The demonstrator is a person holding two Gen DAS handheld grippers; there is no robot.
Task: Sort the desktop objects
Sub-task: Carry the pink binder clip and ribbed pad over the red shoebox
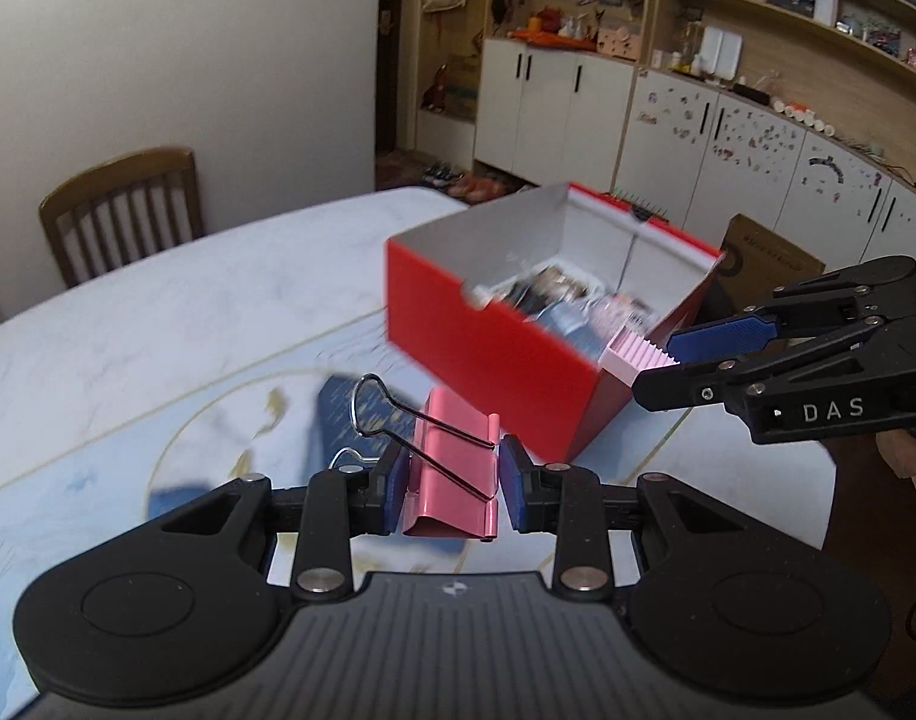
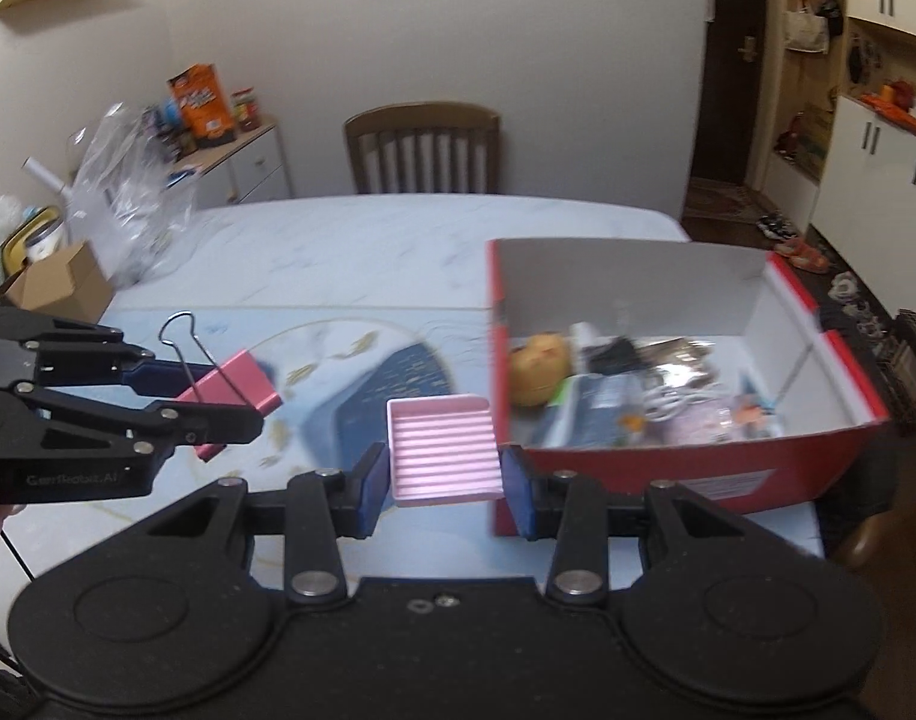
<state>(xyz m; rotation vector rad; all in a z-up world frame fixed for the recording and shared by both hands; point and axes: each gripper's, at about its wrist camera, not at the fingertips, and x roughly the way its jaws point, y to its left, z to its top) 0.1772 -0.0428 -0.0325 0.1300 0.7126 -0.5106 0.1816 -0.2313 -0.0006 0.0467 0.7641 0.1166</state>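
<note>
My left gripper (image 1: 455,483) is shut on a pink binder clip (image 1: 452,468) with wire handles, held above the table; the same binder clip (image 2: 230,396) shows at the left of the right wrist view, in the left gripper (image 2: 218,402). My right gripper (image 2: 443,477) is shut on a pink ribbed tray (image 2: 443,450), lifted just left of the red box (image 2: 788,462). From the left wrist view, the right gripper (image 1: 668,363) holds that ribbed tray (image 1: 638,357) at the near corner of the red box (image 1: 488,354), which is open and holds several small items.
A pale blue patterned tablecloth (image 2: 350,252) covers the table, with a dark blue item (image 2: 374,414) lying on it under the grippers. A wooden chair (image 2: 425,147) stands at the far side. A cardboard box (image 2: 56,285) and plastic bags (image 2: 128,204) sit at the table's left.
</note>
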